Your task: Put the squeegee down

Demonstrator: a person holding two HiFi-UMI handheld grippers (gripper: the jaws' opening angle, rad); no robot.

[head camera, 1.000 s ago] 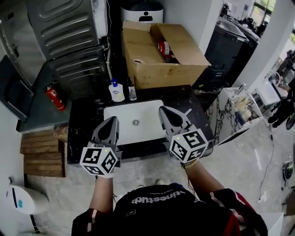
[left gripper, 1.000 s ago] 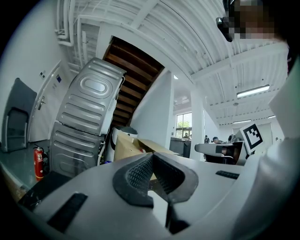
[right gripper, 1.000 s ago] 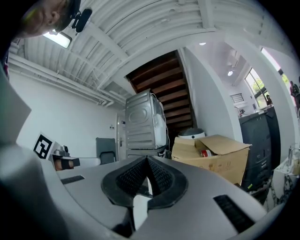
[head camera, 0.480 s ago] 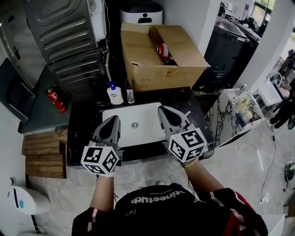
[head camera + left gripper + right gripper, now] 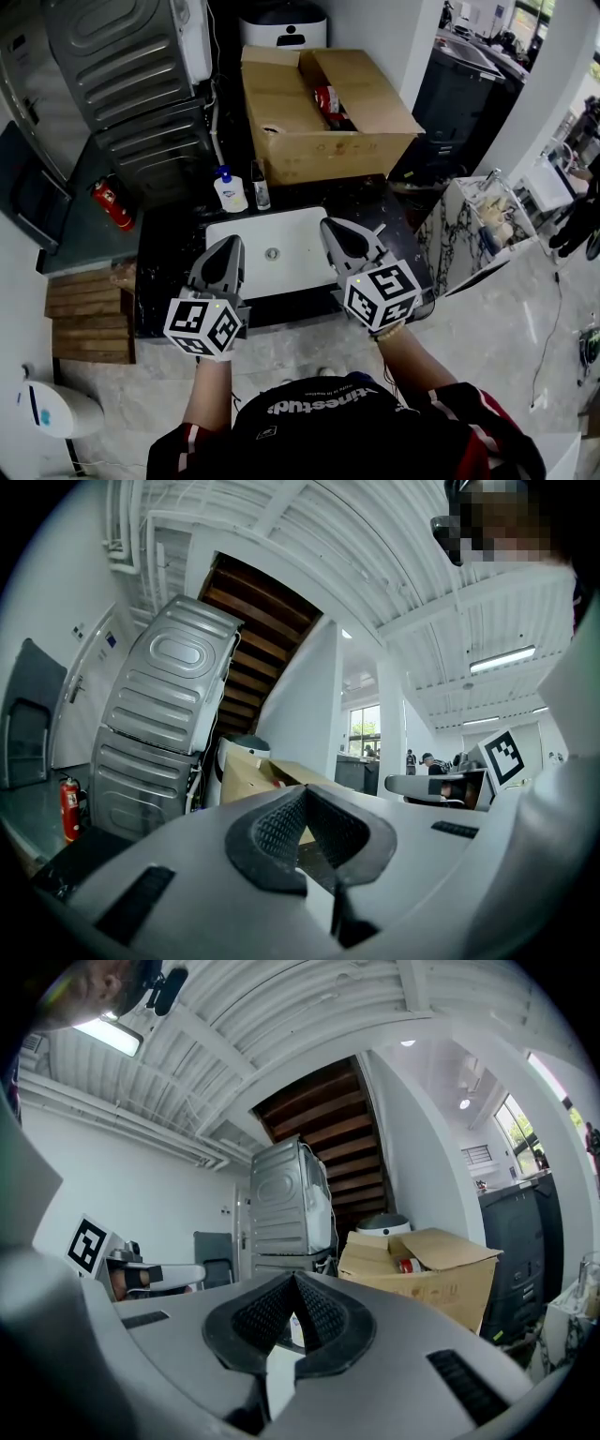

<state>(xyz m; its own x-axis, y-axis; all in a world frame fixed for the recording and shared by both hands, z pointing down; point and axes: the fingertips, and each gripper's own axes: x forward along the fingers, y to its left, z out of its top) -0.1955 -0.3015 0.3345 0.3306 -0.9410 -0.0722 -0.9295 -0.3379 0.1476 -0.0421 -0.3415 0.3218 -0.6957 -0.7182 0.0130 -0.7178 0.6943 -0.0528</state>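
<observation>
No squeegee shows in any view. My left gripper (image 5: 226,251) is held level over the front edge of the dark counter (image 5: 169,253), at the left of the white sink (image 5: 267,272). Its jaws are shut with nothing between them, the ribbed pads meeting at the tip (image 5: 305,791). My right gripper (image 5: 334,231) hangs over the sink's right rim, also level and shut on nothing (image 5: 294,1279). Both point toward the back wall.
A soap bottle (image 5: 229,190) and a small dark bottle (image 5: 260,186) stand behind the sink. An open cardboard box (image 5: 319,112) lies beyond them. At the left are a grey ribbed appliance (image 5: 131,75), a red fire extinguisher (image 5: 111,202) and wooden slats (image 5: 84,314).
The counter, sink and box have drifted slightly left in the head view. Both grippers keep their places in the picture and stay shut.
</observation>
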